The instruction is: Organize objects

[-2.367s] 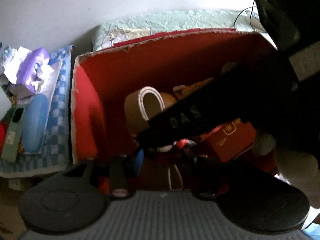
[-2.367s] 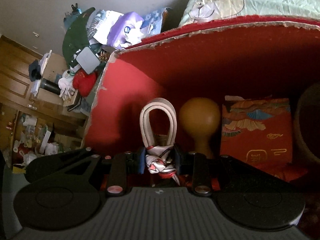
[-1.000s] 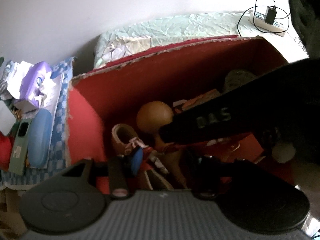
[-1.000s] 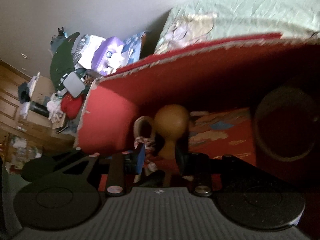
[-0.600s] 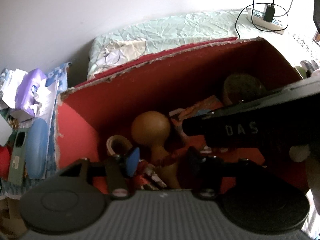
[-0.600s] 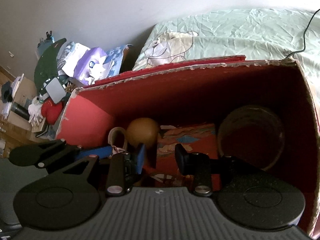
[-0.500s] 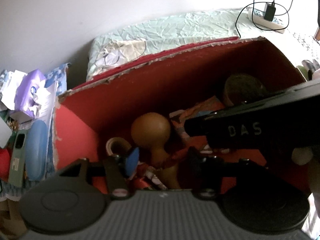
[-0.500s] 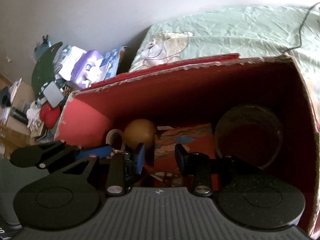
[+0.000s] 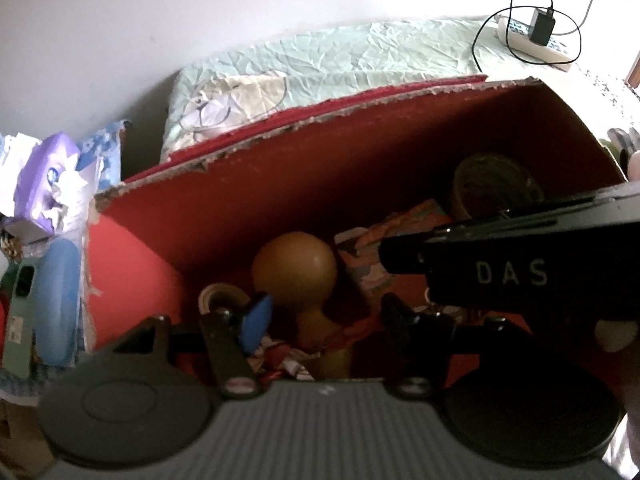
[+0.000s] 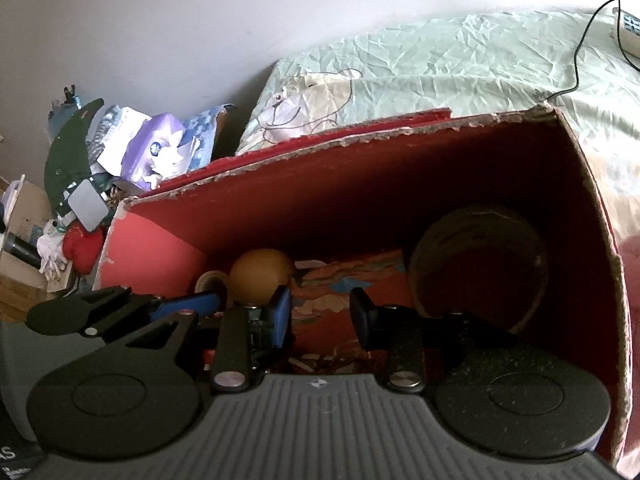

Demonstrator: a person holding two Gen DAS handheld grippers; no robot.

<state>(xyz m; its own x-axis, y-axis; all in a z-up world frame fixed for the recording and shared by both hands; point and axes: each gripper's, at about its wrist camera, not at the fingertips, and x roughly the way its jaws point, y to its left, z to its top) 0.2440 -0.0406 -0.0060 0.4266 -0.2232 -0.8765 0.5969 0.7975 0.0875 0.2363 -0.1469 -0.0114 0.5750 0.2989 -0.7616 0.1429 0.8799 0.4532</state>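
Note:
A red cardboard box (image 9: 248,200) (image 10: 360,184) stands open below both grippers. Inside it are a brown wooden gourd (image 9: 294,268) (image 10: 260,276), a pale strap loop (image 9: 218,298) tied with a patterned scarf (image 9: 280,356), a red patterned packet (image 9: 384,240) (image 10: 340,280) and a dark round bowl (image 9: 496,188) (image 10: 476,264). My left gripper (image 9: 324,320) hangs over the gourd's neck with its jaws opening, and the pads do not press on it. My right gripper (image 10: 320,316) stands open over the packet with nothing between its fingers. Its black body (image 9: 512,272) crosses the left wrist view.
A bed with a pale green sheet (image 10: 460,68) lies behind the box. On it is a power strip with a charger (image 9: 540,36). Left of the box sit a purple tissue pack (image 9: 48,176), a blue case (image 9: 54,300) and other clutter (image 10: 76,200).
The right gripper let go of the scarf-tied strap and drew up and back out of the box. The strap now lies in the box's left corner. The left jaws have widened.

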